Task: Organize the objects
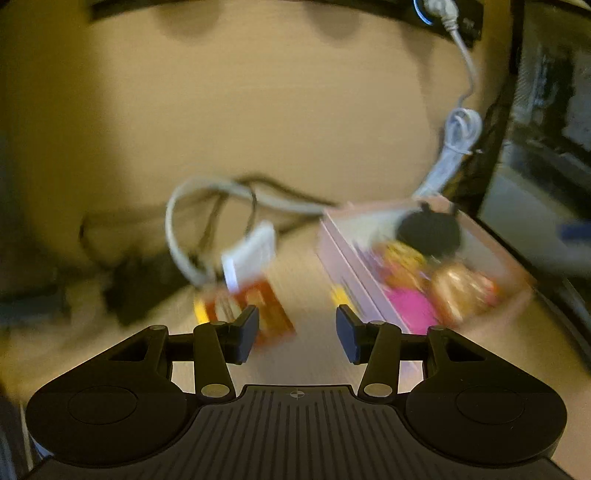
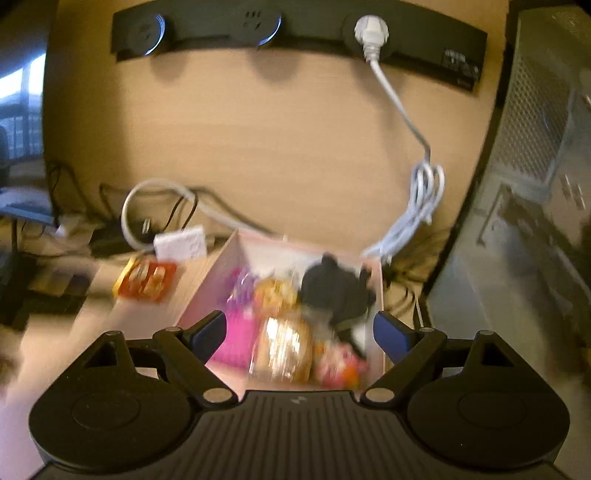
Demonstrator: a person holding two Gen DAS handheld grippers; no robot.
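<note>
A pink box (image 2: 218, 269) on the wooden table holds a black round object (image 2: 332, 291), a pink item (image 2: 236, 339), a golden wrapped pack (image 2: 284, 350) and other snack packs. It also shows in the left wrist view (image 1: 351, 258), to the right. A red and yellow snack pack (image 1: 258, 306) lies on the table left of the box, with a white block (image 1: 255, 251) behind it; the right wrist view shows the pack (image 2: 147, 280) too. My left gripper (image 1: 297, 332) is open and empty, just right of the pack. My right gripper (image 2: 299, 336) is open and empty above the box.
A white cable (image 2: 417, 206) runs from a black socket strip (image 2: 295, 26) on the wall down to the box's far side. Dark and grey cables (image 1: 207, 221) tangle at the left. A grey computer case (image 2: 535, 184) stands at the right.
</note>
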